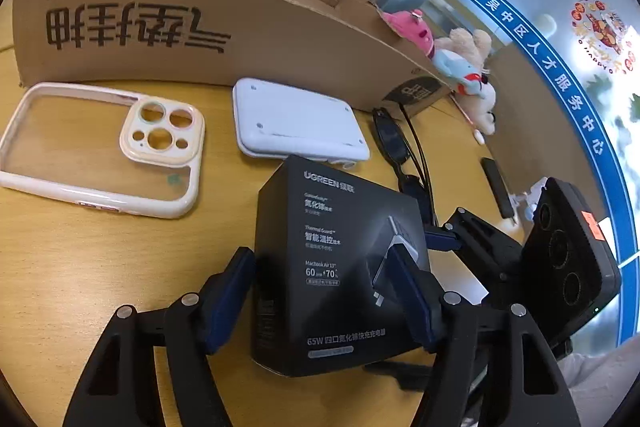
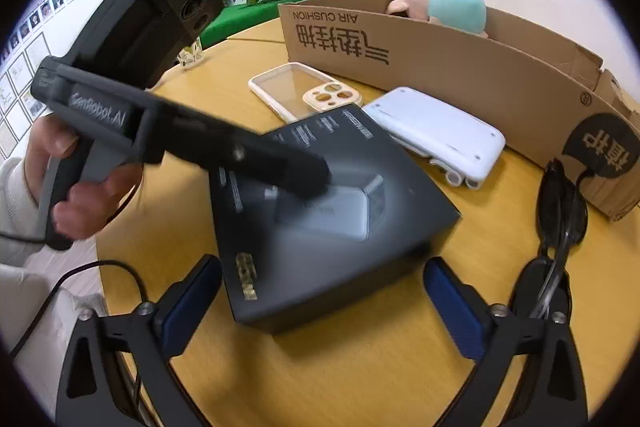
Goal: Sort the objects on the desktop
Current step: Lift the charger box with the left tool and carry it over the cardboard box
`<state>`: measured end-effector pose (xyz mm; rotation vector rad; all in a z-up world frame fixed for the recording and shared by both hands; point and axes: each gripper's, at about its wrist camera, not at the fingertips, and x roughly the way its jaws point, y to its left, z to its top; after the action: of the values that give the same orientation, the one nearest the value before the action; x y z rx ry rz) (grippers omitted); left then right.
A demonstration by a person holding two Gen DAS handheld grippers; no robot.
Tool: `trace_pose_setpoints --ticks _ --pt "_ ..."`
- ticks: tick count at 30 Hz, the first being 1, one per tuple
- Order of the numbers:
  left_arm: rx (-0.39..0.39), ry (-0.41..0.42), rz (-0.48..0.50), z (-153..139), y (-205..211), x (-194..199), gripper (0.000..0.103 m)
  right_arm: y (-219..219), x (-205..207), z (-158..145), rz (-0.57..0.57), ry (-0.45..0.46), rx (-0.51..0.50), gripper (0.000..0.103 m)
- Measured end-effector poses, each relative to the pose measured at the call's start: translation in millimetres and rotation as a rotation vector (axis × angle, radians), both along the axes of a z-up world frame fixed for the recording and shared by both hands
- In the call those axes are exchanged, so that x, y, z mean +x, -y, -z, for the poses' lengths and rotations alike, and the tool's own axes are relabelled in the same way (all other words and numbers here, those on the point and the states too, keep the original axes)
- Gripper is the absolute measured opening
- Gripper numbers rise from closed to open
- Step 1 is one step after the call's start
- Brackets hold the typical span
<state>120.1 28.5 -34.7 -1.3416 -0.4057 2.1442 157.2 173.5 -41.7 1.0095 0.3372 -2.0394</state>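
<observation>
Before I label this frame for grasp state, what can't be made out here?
- Left wrist view: whether the left gripper actually presses the black cardboard charger box; the box hides the contact.
- Right wrist view: the box print is motion-blurred, partly behind the other gripper.
- Inside of the brown cardboard carton: hidden by its wall, in both views.
- Black sunglasses: partly behind the right gripper's finger.

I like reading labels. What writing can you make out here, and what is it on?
"AIR CUSHION", upside down: cardboard box.
"UGREEN", "MacBook Air 13", "60", "70", "65W": black charger box.
"GenRobot.AI": the left gripper, seen from the right wrist camera.
"HAPPY": round window sticker.
Chinese characters on the blue window band and the cardboard box.
Wall notices: too small.
</observation>
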Motion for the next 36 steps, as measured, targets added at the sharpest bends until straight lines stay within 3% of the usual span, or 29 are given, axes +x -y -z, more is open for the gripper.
trace_pose_setpoints --ticks 5,14,25,36 --pt "-0.022 -0.061 -0.016 -13.0 -6.2 6.6 0.065 -4.4 -1.8 -7.9 0.042 -0.05 -0.025 0.093" --pt "-0.02 -0.251 -0.061 -86.0 -3.9 -11.1 0.065 2.0 -21.9 -57.7 0.059 -0.241 -0.061 0.092" --pt "-0.03 -0.459 -0.105 -186.3 -9.3 -93.3 0.059 7.7 -108.8 -143.7 0.057 -0.417 -0.085 0.092" --pt "-0.054 -0.538 -0.105 -236.0 -13.6 -174.3 0.059 14.8 -185.3 -190.4 0.085 -0.482 -0.119 0.092"
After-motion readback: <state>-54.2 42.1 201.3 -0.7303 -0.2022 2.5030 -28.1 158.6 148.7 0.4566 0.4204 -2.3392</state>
